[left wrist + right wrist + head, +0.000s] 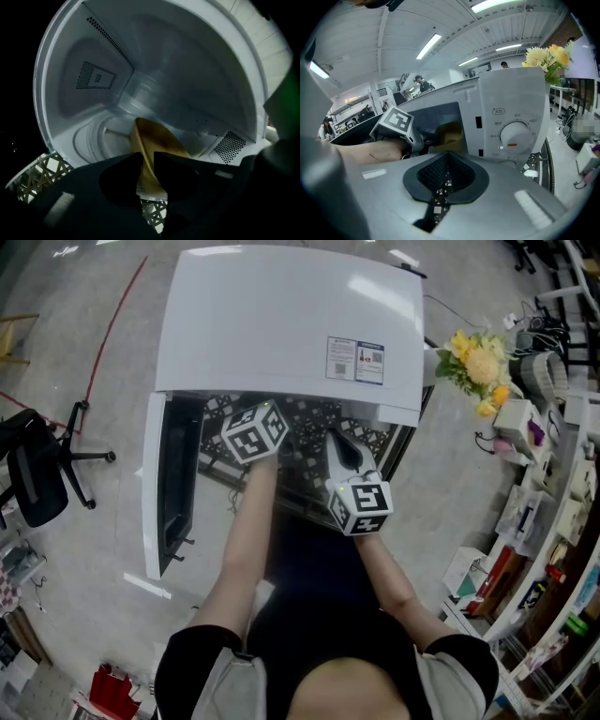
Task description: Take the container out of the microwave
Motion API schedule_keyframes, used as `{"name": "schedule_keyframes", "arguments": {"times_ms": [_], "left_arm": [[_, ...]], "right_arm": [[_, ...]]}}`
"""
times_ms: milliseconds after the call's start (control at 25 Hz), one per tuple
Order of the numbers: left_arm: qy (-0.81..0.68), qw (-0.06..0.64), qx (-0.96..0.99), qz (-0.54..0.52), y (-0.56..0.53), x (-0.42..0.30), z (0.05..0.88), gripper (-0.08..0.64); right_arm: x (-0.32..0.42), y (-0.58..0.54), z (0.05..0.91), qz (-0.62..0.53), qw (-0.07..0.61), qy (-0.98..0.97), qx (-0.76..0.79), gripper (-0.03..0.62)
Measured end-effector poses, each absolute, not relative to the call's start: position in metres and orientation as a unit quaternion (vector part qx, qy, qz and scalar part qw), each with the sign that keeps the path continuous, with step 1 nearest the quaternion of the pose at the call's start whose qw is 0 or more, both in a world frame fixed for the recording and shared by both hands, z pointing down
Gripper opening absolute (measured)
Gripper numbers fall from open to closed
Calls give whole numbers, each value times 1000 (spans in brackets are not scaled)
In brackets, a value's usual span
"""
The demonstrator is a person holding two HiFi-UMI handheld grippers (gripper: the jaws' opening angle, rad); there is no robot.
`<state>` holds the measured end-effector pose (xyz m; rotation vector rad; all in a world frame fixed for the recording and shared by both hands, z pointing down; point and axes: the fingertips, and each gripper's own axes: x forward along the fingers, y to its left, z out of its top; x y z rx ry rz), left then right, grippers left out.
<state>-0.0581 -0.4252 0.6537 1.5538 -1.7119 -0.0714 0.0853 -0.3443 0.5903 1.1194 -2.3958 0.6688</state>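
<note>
We have the left gripper [147,157] reached inside the open microwave [281,324], and in the left gripper view its jaws stand on either side of the yellow container [152,140], one inside the rim and one outside. The wall fills the gap between them and they look pressed onto it, so we read this as a pinch on the rim, the only part thin enough to take hold of. The container sits on the cavity floor, low in the middle of that view and just inside the opening. It does not look lifted yet.

The right gripper [446,158] waits outside, in front of the control panel. Its jaws are pressed together with nothing between them. We judge it is kept there so as not to crowd the opening while the other one works.

The door [173,479] is swung wide to the left of the head view, clear of the left forearm. The cavity's roof and side walls close in around the gripper, so the way out is low and straight back over the patterned desk [40,173]. The dial [516,136] stands just beside the right gripper. Flowers [478,367] at the upper right of the head view and an office chair [37,474] at its left edge are well apart from the work.
</note>
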Motion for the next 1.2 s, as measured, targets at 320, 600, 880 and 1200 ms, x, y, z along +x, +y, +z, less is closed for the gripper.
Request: {"name": "schedule_keyframes", "arguments": {"times_ms": [320, 600, 880, 1200], "left_arm": [[-689, 399, 605, -11, -417, -65, 656, 25], [-687, 392, 612, -5, -405, -65, 654, 26], [-682, 390, 618, 6, -393, -63, 649, 28], [-673, 390, 628, 20, -378, -66, 647, 28]], "right_arm": [[87, -343, 589, 243, 201, -858, 405, 2], [90, -343, 585, 243, 197, -857, 409, 2], [97, -343, 579, 238, 194, -855, 418, 0], [94, -338, 574, 240, 186, -848, 434, 1]]}}
